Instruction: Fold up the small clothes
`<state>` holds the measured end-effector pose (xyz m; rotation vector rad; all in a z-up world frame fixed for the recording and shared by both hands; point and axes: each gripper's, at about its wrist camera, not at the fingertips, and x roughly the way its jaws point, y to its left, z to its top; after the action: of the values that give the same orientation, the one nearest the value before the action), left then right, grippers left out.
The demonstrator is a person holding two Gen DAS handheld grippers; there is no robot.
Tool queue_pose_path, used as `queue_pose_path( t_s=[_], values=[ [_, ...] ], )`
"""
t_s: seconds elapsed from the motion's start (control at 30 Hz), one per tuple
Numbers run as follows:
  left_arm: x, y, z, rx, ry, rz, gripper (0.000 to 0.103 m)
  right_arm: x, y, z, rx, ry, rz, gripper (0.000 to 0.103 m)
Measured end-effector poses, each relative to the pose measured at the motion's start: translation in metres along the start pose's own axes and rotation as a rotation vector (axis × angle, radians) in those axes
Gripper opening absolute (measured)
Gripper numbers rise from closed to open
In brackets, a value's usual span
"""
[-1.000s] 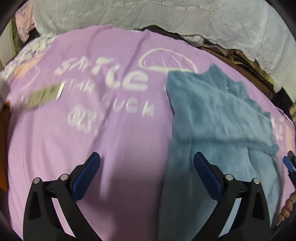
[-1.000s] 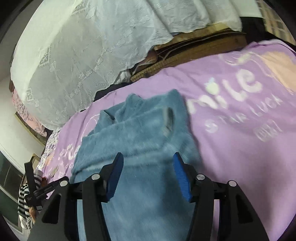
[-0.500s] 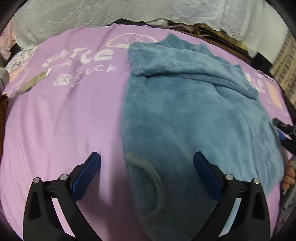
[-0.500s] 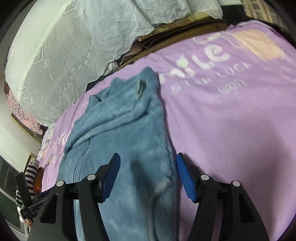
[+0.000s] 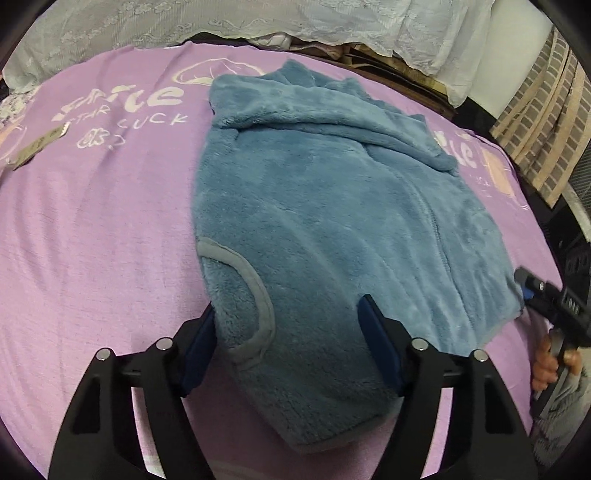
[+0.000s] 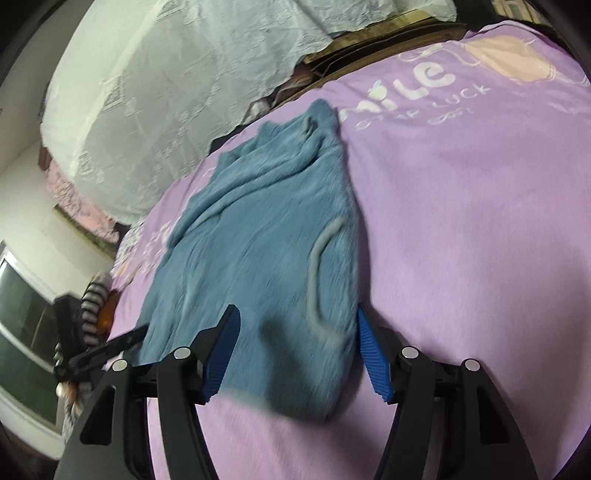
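Note:
A fluffy blue vest with grey-trimmed armholes lies flat on the purple printed blanket. In the left wrist view, my left gripper is open, its blue pads on either side of the vest's near corner by a grey armhole trim. In the right wrist view, my right gripper is open over the vest's other near corner, beside its grey armhole trim. The right gripper also shows in the left wrist view, at the vest's right edge.
White lace covers are piled at the far edge of the blanket. A paper tag lies on the blanket at far left. A brick wall stands at the right. The left gripper and a striped sleeve show left in the right wrist view.
Both grippers have moved in toward the vest's near edge. The left gripper swung right from bare blanket onto the vest's corner. The left gripper's opening has narrowed; both stay open.

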<state>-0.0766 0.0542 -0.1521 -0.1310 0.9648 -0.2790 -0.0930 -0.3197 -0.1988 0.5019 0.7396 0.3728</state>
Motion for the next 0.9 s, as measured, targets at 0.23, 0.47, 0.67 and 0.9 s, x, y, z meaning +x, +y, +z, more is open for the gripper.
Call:
queue_pose_path(
  t_s=[0.23, 0.47, 0.67, 0.9],
  values=[
    [-0.001, -0.001, 0.0, -0.008, 0.008, -0.084, 0.05, 0.006, 0.002, -0.001, -0.002, 0.03, 0.012, 0.031],
    [-0.006, 0.007, -0.012, -0.057, 0.041, -0.17, 0.043, 0.007, 0.0, -0.001, 0.01, 0.037, 0.033, 0.03],
    [-0.013, 0.009, -0.013, -0.08, 0.002, -0.202, 0.013, -0.004, 0.0, 0.001, 0.02, -0.025, 0.057, 0.016],
    [-0.034, 0.0, -0.006, -0.041, -0.075, -0.142, 0.012, -0.019, 0.008, 0.008, 0.01, -0.08, 0.078, 0.015]
  ],
)
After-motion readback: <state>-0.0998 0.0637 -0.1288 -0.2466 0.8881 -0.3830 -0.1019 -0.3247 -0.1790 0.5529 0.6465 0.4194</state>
